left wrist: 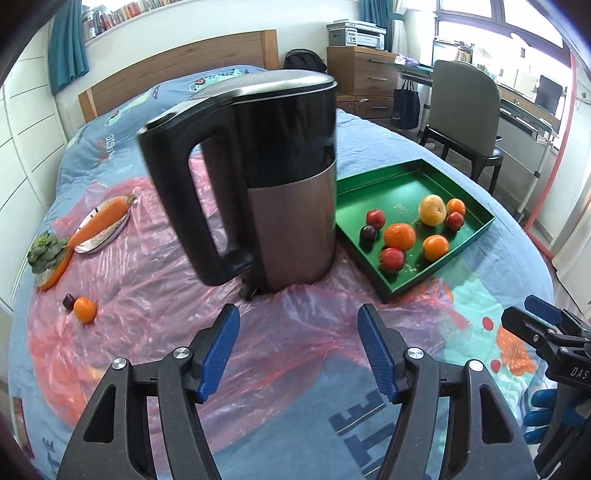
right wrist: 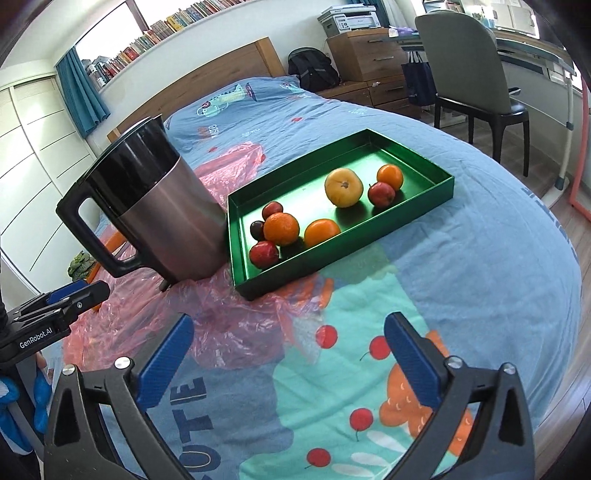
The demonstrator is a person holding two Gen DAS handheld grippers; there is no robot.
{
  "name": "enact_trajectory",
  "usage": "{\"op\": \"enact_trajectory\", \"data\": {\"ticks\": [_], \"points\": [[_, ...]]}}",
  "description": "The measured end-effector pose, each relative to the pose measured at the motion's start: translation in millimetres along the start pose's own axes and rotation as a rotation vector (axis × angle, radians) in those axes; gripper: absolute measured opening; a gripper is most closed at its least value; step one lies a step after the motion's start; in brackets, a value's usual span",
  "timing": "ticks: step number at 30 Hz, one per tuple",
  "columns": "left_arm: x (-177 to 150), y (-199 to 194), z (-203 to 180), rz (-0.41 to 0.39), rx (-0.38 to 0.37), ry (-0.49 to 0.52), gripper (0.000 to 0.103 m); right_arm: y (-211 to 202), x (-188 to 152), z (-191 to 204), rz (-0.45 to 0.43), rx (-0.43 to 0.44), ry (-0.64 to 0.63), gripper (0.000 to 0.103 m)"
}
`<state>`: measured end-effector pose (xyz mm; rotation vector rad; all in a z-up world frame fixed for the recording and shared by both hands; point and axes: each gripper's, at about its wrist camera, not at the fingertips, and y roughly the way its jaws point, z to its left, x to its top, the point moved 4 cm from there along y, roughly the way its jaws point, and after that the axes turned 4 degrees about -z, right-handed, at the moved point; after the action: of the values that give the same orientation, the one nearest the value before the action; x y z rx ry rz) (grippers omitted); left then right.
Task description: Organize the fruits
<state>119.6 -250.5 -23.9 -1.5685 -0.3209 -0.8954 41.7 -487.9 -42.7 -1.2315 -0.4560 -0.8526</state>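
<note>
Green tray [left wrist: 458, 243] [right wrist: 424, 195] sits on the bed [left wrist: 491, 269] [right wrist: 480, 258], at 2 o'clock from the left hand-held gripper [left wrist: 297, 350] and at 12 o'clock from the right hand-held gripper [right wrist: 288, 360].

Tray holds eight fruits. Left wrist view: big yellow fruit [left wrist: 431, 209] at the far side, small orange [left wrist: 455, 206] and red plum [left wrist: 455, 220] touching it at 3 o'clock. Near side: large orange [left wrist: 399, 236] in the middle, red plum [left wrist: 375, 218] at 11 o'clock from it, dark plum [left wrist: 368, 235] at 9, red plum [left wrist: 392, 259] at 7, another orange [left wrist: 436, 247] at 3.

Two fruits lie outside the tray: an orange [left wrist: 85, 310] and a dark plum [left wrist: 68, 301], touching, on the pink plastic sheet [left wrist: 155, 288] [right wrist: 229, 317] at 10 o'clock from the left hand-held gripper.

Black-and-steel kettle [left wrist: 258, 177] [right wrist: 155, 210] stands upright on the sheet, just beside the tray's left edge, handle toward the camera in the left view.

Far left: carrot [left wrist: 103, 218] lying on a plate [left wrist: 105, 236], leafy green vegetable [left wrist: 46, 251] next to it with a second carrot [left wrist: 59, 269] against it.

Left hand-held gripper: jaws spread, nothing between them, above the sheet. Right hand-held gripper: jaws spread wide, holding nothing, above the printed bedcover. Each one shows at the edge of the other's view.

Background: chair [left wrist: 465, 110] [right wrist: 465, 66], wooden drawers [left wrist: 364, 74] [right wrist: 369, 55] with a printer [left wrist: 356, 34] [right wrist: 349, 17] on top.
</note>
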Motion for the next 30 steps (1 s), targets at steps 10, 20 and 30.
{"op": "enact_trajectory", "data": {"ticks": [10,20,30], "points": [[-49.8,-18.0,71.8,0.027,0.102,-0.093,0.062,-2.6,-28.3,44.5,0.048,0.03,-0.076,0.103],[-89.3,-37.4,139.2,0.02,0.195,-0.166,0.064,0.2,-60.2,113.8,0.106,0.176,-0.215,0.103],[-125.0,-47.5,197.8,0.024,0.263,-0.239,0.076,19.1,-80.6,180.3,0.184,0.224,-0.352,0.103]]}}
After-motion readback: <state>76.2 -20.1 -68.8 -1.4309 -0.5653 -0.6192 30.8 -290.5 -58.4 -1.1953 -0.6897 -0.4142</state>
